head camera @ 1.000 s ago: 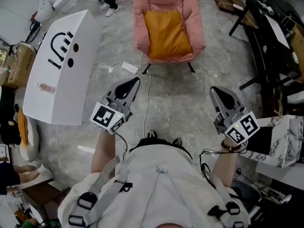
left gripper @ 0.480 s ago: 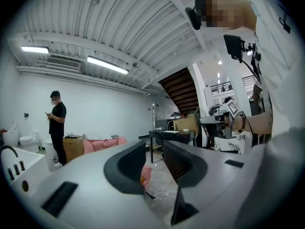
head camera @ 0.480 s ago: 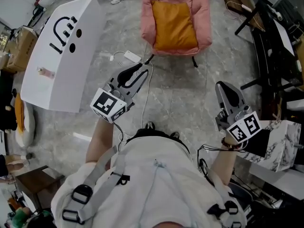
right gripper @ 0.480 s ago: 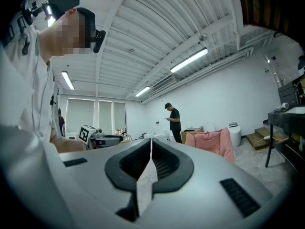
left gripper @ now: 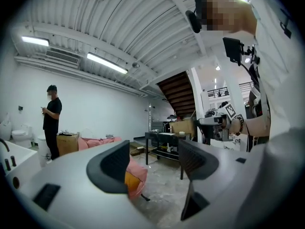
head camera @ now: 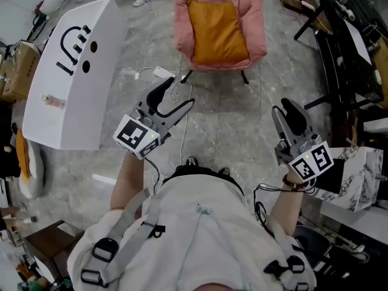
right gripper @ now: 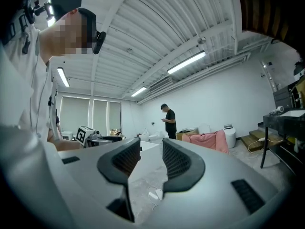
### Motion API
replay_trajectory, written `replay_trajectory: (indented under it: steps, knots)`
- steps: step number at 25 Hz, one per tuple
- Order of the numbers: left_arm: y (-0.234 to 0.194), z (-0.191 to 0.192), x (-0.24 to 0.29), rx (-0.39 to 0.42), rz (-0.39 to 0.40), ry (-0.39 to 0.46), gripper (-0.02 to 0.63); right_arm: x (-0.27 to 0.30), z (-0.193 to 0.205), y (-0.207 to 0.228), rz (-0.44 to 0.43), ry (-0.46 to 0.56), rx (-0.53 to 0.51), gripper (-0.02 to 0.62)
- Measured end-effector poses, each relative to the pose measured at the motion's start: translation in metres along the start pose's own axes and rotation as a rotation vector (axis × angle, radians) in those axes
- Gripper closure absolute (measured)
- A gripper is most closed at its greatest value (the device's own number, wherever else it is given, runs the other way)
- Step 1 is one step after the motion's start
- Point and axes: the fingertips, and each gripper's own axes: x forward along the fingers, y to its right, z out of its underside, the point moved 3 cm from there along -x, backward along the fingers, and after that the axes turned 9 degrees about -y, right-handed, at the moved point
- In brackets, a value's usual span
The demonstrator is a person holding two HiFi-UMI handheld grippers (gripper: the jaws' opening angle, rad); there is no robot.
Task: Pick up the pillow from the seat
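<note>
Head view: I'm over a grey, marbled stone floor (head camera: 230, 126). The square orange pillow (head camera: 217, 32) lies on the seat of a padded pink chair (head camera: 257, 23), well ahead of both tools.

Left gripper view: the left gripper (left gripper: 152, 160) has just been opening, its ribbed black pads wide apart and empty.

Right gripper view: the right gripper (right gripper: 150, 151) has just parted narrowly, holding nothing.

Grey stone floor (head camera: 242, 126) carries a pink chair (head camera: 256, 14), with an orange pillow (head camera: 217, 32) on its seat.
</note>
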Motion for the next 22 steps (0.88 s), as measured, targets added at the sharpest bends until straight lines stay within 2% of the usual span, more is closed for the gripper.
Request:
replay_trajectory:
  steps: [4,12,16,22]
  knots:
    - [-0.007,0.009,0.001,-0.002,0.064,-0.022,0.250,0.012,0.000,-0.004,0.025,-0.017,-0.001,0.365]
    - [-0.027,0.021,0.006,-0.033,0.110,-0.033,0.162,0.037,0.006,-0.009,0.051,-0.050,0.009,0.313]
    - [-0.037,0.023,0.018,-0.032,0.098,-0.057,0.130,0.045,0.008,0.009,0.082,-0.058,0.022,0.284]
    - [-0.050,0.018,0.049,-0.041,0.072,-0.060,0.126,0.070,0.004,0.050,0.025,-0.049,0.031,0.281]
